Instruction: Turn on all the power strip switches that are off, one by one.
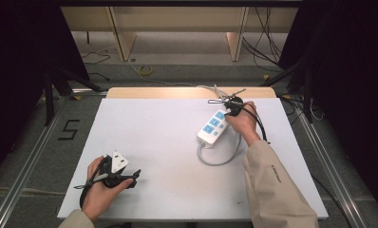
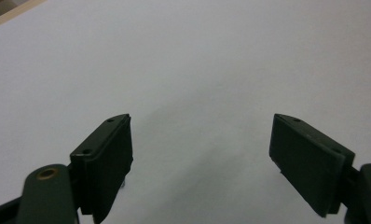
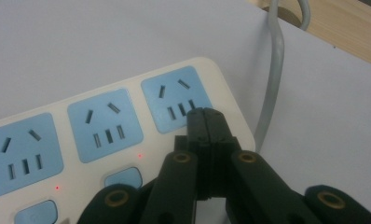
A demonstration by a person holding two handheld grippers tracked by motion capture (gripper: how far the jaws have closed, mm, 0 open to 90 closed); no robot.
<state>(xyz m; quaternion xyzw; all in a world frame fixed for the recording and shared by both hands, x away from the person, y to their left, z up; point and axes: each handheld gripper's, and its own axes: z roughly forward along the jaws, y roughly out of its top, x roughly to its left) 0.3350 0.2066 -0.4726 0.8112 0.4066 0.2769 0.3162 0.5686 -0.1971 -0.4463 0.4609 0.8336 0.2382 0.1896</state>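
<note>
The right tongs (image 3: pixel 207 122) are closed, the two jaws pressed flat together with nothing between them, and their tips rest on or just above the end socket of the power strip (image 3: pixel 104 135); I cannot tell if they really touch it. The left tongs (image 2: pixel 200 158) are wide open and empty, with only the bare white desk (image 2: pixel 197 56) between the jaws. In the high view the left tongs (image 1: pixel 115 176) lie low at the near left part of the desk (image 1: pixel 154 137), and a white plug (image 1: pixel 119 162) sits just beside the left hand (image 1: pixel 99 190), touching or almost touching the gripper. The power strip (image 1: pixel 213 127) lies well apart from it, at the far right, with the right hand (image 1: pixel 244 122) over its far end and its grey cable (image 1: pixel 220 159) making a loop toward the near side. The strip has three blue sockets and small blue buttons, and two tiny red lights are on, so I judge it has power. From here the risk is that the closed tips push on one end of the strip and make it slide or turn on the smooth desk, or that they go into the slots of a live socket. The loop of cable could also catch the sleeve. On the floor at the left, a black mark reads "5"; on the strip I see no readable brand.
</note>
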